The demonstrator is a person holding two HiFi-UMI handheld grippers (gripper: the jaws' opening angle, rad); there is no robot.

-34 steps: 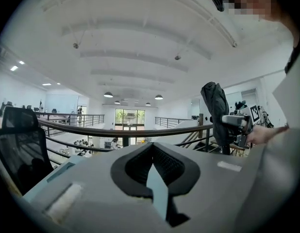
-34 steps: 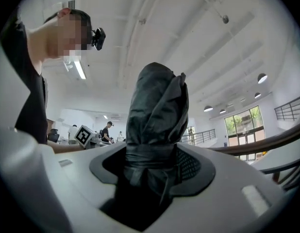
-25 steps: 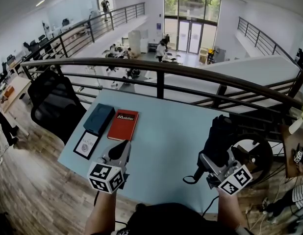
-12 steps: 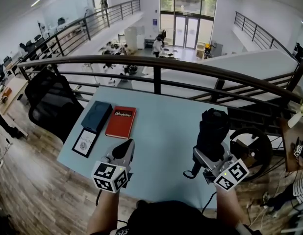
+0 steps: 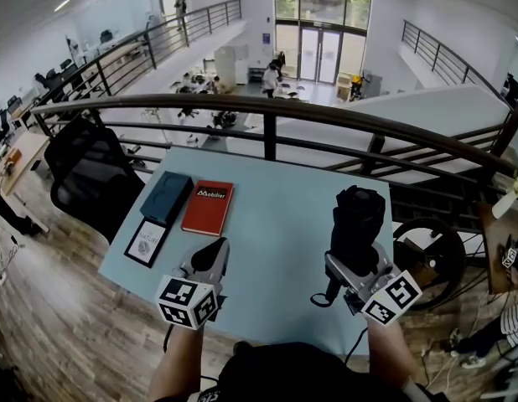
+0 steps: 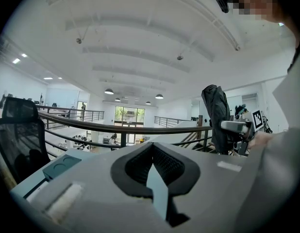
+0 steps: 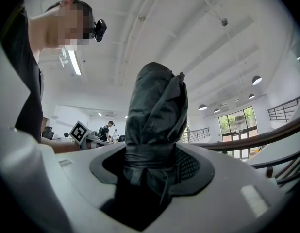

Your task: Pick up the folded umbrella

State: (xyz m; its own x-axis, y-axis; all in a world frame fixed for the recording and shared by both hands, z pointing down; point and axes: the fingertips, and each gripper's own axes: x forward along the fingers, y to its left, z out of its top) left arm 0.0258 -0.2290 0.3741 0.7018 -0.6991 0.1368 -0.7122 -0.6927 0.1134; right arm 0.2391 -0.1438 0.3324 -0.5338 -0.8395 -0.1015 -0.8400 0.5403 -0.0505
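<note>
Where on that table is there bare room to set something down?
The widest bare patch of table lies in the middle, between the red book and the held umbrella, reaching back toward the railing. The left side is crowded: blue box, book and card.

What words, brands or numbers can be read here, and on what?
"Mobilier": white print on the red book.
Card next to the teal box: print too small to read.
Cubes: square black-and-white codes only, no words.
No other text is legible.
</note>
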